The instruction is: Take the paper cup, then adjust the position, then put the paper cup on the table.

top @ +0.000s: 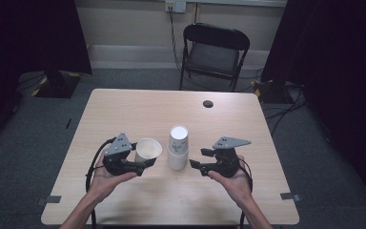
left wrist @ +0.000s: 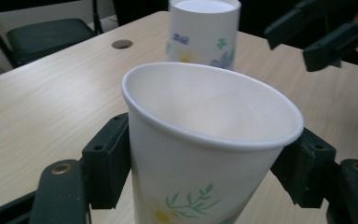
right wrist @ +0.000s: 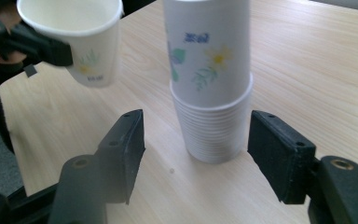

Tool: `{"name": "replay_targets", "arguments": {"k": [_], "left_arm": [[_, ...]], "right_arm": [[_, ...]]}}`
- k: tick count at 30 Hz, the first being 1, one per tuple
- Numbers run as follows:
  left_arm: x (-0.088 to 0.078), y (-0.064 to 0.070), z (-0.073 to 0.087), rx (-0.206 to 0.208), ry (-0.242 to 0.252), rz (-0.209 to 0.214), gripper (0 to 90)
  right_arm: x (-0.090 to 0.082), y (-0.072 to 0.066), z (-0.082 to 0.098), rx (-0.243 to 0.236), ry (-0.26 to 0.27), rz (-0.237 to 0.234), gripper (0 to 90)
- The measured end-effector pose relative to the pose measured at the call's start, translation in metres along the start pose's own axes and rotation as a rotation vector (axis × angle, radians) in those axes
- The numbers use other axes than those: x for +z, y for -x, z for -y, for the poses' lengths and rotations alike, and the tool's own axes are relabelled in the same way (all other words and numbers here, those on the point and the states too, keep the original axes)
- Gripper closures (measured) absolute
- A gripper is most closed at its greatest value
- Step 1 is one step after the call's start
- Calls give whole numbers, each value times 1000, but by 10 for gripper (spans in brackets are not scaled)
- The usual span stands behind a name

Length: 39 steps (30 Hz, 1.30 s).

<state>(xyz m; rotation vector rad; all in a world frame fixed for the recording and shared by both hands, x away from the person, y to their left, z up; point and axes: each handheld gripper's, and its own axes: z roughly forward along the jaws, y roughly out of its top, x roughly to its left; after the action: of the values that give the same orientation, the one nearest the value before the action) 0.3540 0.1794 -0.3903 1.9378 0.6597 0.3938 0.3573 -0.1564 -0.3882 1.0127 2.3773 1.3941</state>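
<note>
My left gripper (top: 145,163) clamps one cup (top: 148,149) upright, right gripper (top: 196,159) gapes near the stack (top: 177,153); I'd squeeze gently.

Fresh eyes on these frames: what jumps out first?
The single paper cup, upright and open-mouthed, clamped in the left gripper above the table's near left. Beside it at centre stands the upside-down stack of floral paper cups, with the right gripper open on either side, not touching.
</note>
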Motion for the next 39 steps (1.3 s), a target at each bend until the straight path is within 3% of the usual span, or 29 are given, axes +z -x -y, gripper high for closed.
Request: {"name": "replay_targets", "arguments": {"k": [5,18,31,39], "left_arm": [[-5,-12,-1,-29,26,-44,283],[-5,-34,-2,-78,44,-110,285],[7,-56,2,-121,36,-168,286],[18,-68,7,-142,26,-192,286]], "right_arm": [[-5,8,7,15,7,26,351],[-16,24,24,53,9,79,347],[-24,44,45,80,5,134,300],[-23,56,61,101,-42,161,262]]}}
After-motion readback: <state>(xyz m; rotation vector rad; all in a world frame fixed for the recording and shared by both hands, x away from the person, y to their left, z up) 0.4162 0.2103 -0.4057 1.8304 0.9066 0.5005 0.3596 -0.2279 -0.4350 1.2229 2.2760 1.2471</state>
